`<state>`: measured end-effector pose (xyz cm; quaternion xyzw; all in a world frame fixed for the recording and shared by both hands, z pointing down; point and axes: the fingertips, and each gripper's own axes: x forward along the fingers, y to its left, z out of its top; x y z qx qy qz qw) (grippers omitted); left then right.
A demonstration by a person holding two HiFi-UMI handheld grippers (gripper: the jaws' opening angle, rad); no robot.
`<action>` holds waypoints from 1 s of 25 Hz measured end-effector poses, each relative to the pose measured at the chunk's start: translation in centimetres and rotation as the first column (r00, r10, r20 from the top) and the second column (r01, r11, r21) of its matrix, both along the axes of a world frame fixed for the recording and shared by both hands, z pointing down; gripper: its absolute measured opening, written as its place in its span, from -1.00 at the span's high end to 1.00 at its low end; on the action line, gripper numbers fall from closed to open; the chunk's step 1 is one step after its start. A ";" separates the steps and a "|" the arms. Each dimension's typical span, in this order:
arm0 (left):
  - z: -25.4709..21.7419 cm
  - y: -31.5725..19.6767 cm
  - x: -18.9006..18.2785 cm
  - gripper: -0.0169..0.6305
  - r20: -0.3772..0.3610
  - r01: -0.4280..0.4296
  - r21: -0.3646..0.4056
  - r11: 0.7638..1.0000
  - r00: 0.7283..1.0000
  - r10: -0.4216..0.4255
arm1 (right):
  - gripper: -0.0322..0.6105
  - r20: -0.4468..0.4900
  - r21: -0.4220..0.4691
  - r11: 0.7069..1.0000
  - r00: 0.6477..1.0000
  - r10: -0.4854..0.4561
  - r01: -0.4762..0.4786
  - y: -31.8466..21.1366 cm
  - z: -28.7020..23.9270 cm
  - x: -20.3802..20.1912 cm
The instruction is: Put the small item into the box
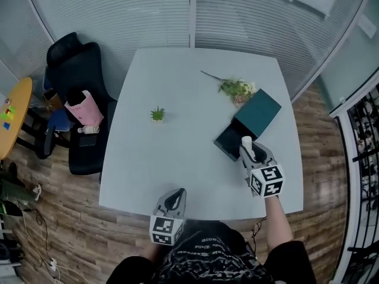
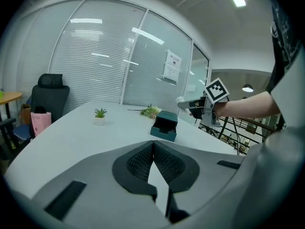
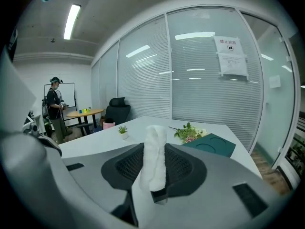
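Observation:
A dark green box stands open on the white table, its lid tilted back to the far right. My right gripper hovers at the box's near right corner, shut on a small white roll that stands upright between the pads. In the left gripper view the roll shows held out above the table beyond the box. My left gripper rests at the near table edge, its jaws shut with nothing in them.
A small potted plant sits mid-table. A sprig of flowers lies behind the box. A black office chair with a pink bag stands left of the table. A person stands by a yellow table far off.

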<state>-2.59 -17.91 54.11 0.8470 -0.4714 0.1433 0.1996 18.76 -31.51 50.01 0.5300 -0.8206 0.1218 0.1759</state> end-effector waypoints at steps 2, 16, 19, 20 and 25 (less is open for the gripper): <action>0.1 0.1 0.2 0.89 0.008 -0.001 0.000 1.000 1.000 0.001 | 0.46 -0.011 -0.014 1.000 1.000 -0.017 0.017 -1.1 0.5 0.1; 0.5 0.7 0.6 0.89 0.055 0.013 0.025 1.000 0.998 -0.014 | 0.46 -0.079 -0.179 0.983 0.995 -0.064 0.049 -6.9 5.8 1.4; 0.8 0.8 -0.1 0.89 0.053 0.047 0.008 0.999 0.997 -0.047 | 0.46 -0.126 -0.226 0.972 0.987 -0.095 0.065 -7.4 7.6 1.2; 0.9 0.7 -0.2 0.89 0.053 0.056 0.003 0.998 0.997 -0.056 | 0.46 -0.135 -0.241 0.968 0.985 -0.105 0.071 -7.6 8.1 1.2; 1.0 0.6 -0.6 0.89 0.062 0.077 -0.009 0.997 0.995 -0.076 | 0.46 -0.162 -0.326 0.941 0.976 -0.146 0.086 -8.7 10.4 0.9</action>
